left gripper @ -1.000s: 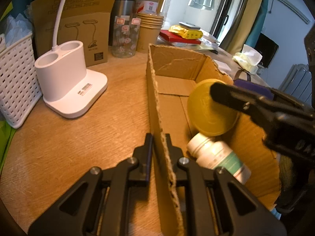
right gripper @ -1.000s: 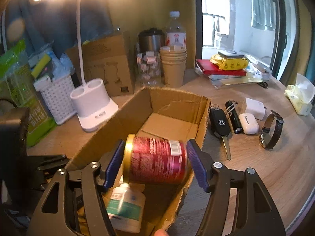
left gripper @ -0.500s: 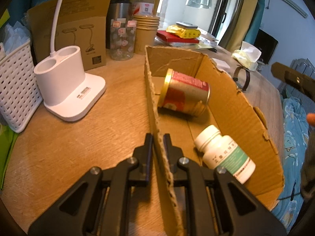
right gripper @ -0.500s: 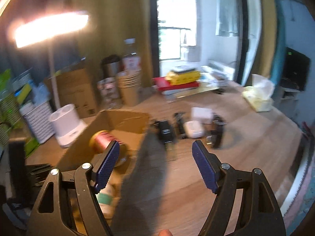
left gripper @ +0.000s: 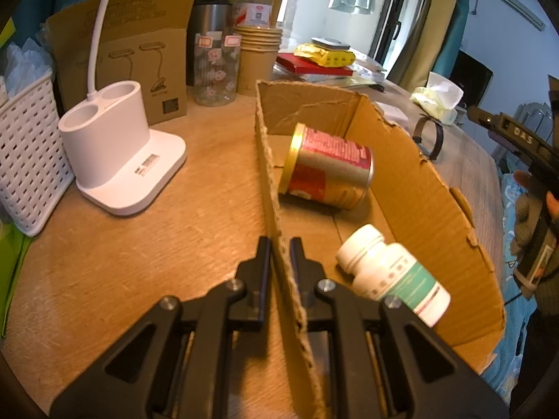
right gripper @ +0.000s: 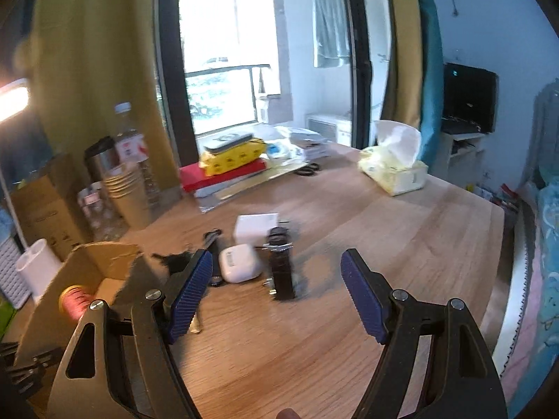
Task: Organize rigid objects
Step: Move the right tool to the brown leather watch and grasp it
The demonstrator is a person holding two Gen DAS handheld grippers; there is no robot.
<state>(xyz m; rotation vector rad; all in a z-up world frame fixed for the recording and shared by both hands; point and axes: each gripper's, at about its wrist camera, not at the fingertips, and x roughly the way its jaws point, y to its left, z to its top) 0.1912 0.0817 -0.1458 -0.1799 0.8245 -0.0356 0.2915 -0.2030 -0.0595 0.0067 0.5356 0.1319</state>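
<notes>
Round wooden worktop (right gripper: 401,244) filling the lower half of both views. Open brown cardboard box (left gripper: 412,188) across the centre and right of the left wrist view, near wall clamped between the closed jaws of the left tool (left gripper: 279,244), held steady in the same spot as a second ago.

Inside the box, upper centre: red and gold metal tin (left gripper: 328,171) lying on its side, touching no tool now; a second ago gripped by the right tool above the box, so just dropped in. Lower right of the box floor: white plastic pill bottle with a green label (left gripper: 394,276), also on its side, just apart from the tin.

Right tool (right gripper: 276,293), lower centre of the right wrist view: jaws wide apart, just been opening, nothing between them; swung away from the box, now at lower left there, toward the loose items at centre frame.

Left to sort, centre of the right wrist view, near each other: black wristwatch (right gripper: 281,265), white earbud case (right gripper: 241,263), white square charger block (right gripper: 255,227), dark key fob (right gripper: 181,262) partly hidden behind the left blue pad. Likely next pick among these; which one, cannot tell.
</notes>
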